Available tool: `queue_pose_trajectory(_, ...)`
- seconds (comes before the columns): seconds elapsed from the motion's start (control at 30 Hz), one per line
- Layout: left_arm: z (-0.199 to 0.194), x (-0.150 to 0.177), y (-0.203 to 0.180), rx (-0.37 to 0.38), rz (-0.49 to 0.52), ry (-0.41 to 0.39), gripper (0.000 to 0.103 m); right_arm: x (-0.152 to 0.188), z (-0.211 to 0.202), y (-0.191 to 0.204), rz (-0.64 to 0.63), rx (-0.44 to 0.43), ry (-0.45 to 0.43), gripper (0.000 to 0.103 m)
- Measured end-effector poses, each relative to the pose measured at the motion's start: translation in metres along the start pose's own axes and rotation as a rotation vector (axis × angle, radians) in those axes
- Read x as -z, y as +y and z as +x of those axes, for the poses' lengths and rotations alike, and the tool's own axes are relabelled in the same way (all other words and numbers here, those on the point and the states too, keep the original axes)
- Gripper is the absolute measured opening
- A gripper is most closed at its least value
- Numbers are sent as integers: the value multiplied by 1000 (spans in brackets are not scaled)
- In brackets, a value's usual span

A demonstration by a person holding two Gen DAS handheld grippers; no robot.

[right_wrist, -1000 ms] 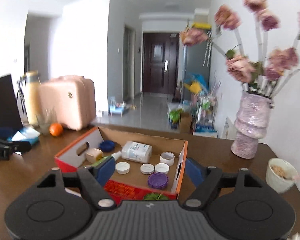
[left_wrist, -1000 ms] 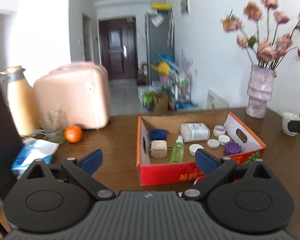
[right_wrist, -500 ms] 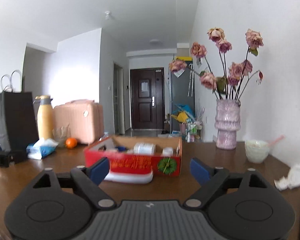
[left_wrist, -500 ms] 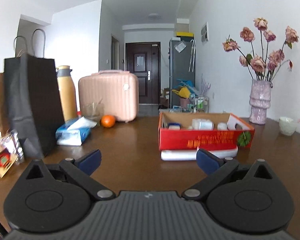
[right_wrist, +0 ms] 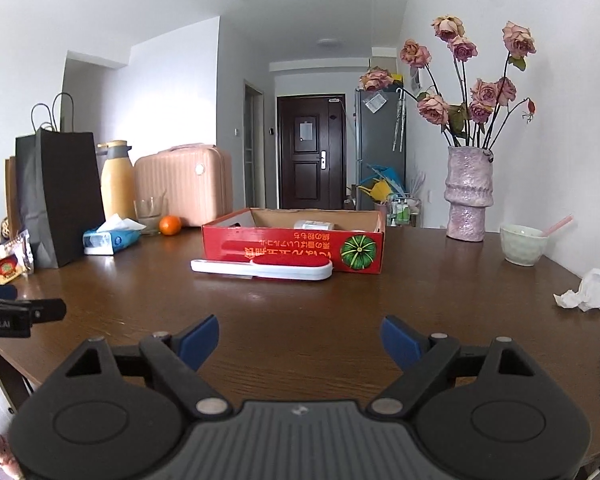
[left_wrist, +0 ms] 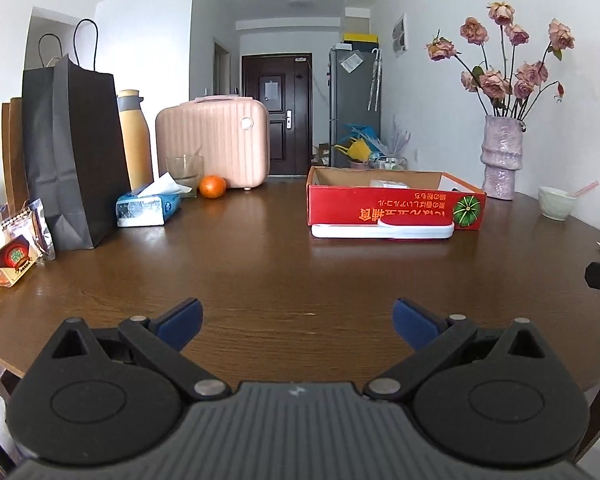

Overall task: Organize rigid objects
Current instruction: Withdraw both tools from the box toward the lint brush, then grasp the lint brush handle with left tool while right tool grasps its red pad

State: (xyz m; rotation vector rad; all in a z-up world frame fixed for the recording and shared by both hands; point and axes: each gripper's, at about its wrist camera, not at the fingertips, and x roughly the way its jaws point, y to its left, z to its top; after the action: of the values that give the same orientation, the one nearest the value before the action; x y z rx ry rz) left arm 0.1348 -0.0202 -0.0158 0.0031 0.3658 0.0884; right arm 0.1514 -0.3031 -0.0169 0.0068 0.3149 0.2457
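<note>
Left gripper (left_wrist: 296, 318) and right gripper (right_wrist: 300, 336) are held wide apart, nothing gripped; right jaws have just been opening. Red box (right_wrist: 292, 244) is seen well ahead.

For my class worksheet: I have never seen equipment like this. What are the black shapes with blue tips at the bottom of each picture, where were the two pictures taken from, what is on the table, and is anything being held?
There is no robot here. A person holds a two-finger gripper in each hand, and a wide-angle camera on each one looks forward along its fingers. One picture is from the left gripper, the other from the right gripper; the blue tips are the finger pads.

Both look across a brown table. On it stand a red cardboard box with a white and red flat case lying in front of it, a black paper bag, a tissue pack, an orange, a pink suitcase, a vase of flowers and a small bowl.

Nothing is held: both grippers are open and empty, and the right one's jaws have just been opening.
</note>
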Motion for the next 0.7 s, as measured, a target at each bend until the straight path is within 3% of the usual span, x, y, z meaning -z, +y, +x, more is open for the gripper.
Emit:
queue_pose_trajectory(0.43, 53, -19, 9, 36, -46, 48, 103, -12, 44, -6, 23, 42, 59, 88)
queue_pose_trajectory(0.6, 114, -55, 18, 117, -139, 135, 103, -32, 91, -15, 64, 0, 134, 86)
queue_pose_trajectory(0.7, 160, -75, 20, 143, -168, 173, 96, -47, 125, -23, 79, -16, 160, 81)
